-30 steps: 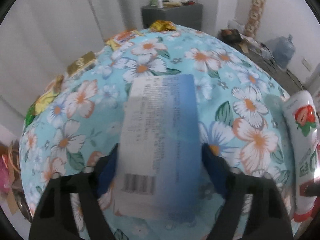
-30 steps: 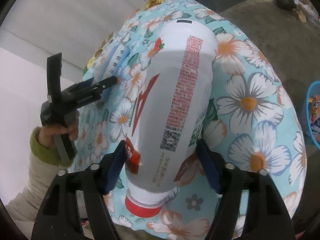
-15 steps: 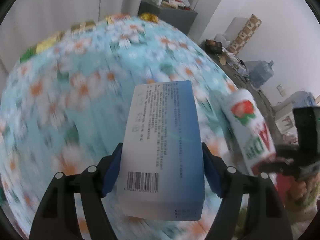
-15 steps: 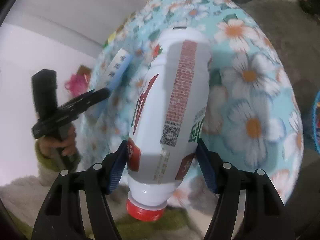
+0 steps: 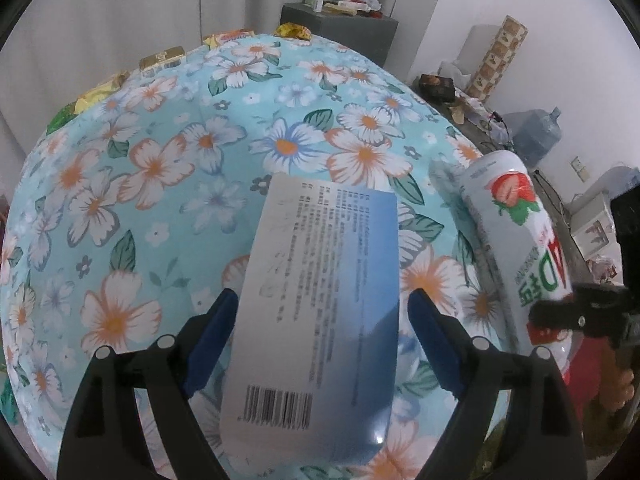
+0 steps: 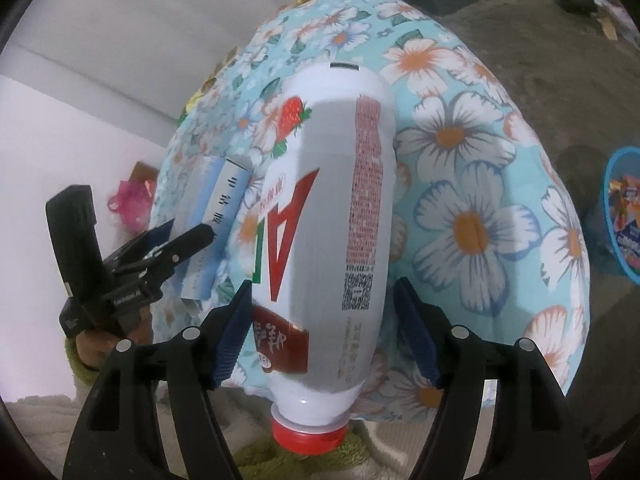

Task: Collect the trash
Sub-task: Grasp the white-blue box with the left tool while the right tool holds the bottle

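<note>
Two grips: the left gripper (image 5: 320, 320) is clamped on a blue-and-white packet (image 5: 320, 320) at frame centre; the right gripper (image 6: 322, 320) is clamped on a white drink bottle (image 6: 332, 216), red cap toward the camera.
Packet: barcode end near the lens, printed face up, held over the flowered tablecloth (image 5: 160, 168); whether it touches the cloth cannot be told.
Bottle: lying lengthwise along the fingers, strawberry label at the far end, above the cloth's right side; in the left view it shows at right (image 5: 516, 248).
Step in hand: likely the carry stage, both pieces of trash gripped and lifted.
Next move: probably toward the blue basket (image 6: 620, 216) at the right edge of the right view, which already holds wrappers; each jaw would need to part over its rim.
Remaining trash: gold and yellow wrappers (image 5: 160, 58) along the cloth's far edge, upper left.
Room: white curtains behind, a grey cabinet (image 5: 340, 28) with clutter at top centre, a water jug (image 5: 536, 136) at right, bare concrete floor (image 6: 540, 52).
</note>
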The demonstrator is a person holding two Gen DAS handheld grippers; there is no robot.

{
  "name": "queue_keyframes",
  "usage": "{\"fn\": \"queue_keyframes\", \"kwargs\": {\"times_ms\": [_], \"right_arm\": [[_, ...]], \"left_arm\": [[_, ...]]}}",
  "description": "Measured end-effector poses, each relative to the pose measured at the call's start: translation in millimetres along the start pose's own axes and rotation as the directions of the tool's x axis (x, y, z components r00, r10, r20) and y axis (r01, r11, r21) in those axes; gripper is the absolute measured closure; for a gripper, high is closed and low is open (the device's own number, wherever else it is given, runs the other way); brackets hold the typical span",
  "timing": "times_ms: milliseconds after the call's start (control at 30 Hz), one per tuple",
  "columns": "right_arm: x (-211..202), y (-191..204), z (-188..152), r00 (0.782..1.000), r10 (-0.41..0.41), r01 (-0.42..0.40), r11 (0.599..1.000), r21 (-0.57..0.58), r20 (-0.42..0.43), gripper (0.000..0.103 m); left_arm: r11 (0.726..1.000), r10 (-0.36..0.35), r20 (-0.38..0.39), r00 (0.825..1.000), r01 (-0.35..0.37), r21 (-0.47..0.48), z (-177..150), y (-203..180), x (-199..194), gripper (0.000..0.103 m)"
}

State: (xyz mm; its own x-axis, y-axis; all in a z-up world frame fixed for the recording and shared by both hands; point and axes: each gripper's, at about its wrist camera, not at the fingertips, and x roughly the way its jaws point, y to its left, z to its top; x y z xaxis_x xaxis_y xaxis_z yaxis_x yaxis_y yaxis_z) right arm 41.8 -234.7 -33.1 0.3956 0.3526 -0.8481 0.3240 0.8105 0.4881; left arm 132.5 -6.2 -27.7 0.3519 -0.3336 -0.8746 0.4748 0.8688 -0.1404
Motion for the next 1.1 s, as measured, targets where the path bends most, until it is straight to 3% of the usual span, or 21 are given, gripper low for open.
{"fn": "queue_keyframes", "kwargs": {"times_ms": [200,400,700,1100], "right_arm": [[3.0,2.9,-5.8,0.999,-0.021,0.021,1.0,0.008,0.029,0.035],[5.9,7.9,-7.5,0.998,-0.052,0.052,0.999,0.0,0.047,0.035],[16.1,26.3,-8.8,0.985,-0.16,0.165,0.984,-0.061,0.069,0.041],[21.4,27.6,-5.9,0.98,-0.184,0.189,0.98,-0.058,0.077,0.047]], "left_arm": [[0.999,0.044,0.002,0.999,-0.044,0.025,0.6,-7.2,12.6,0.019],[0.995,0.094,0.02,0.995,-0.094,0.04,-0.3,-10.4,14.9,0.027],[0.992,0.11,0.033,0.993,-0.112,0.056,-3.2,-12.8,13.6,0.029],[0.99,0.121,0.046,0.992,-0.124,0.068,-3.5,-14.8,13.8,0.029]]}}
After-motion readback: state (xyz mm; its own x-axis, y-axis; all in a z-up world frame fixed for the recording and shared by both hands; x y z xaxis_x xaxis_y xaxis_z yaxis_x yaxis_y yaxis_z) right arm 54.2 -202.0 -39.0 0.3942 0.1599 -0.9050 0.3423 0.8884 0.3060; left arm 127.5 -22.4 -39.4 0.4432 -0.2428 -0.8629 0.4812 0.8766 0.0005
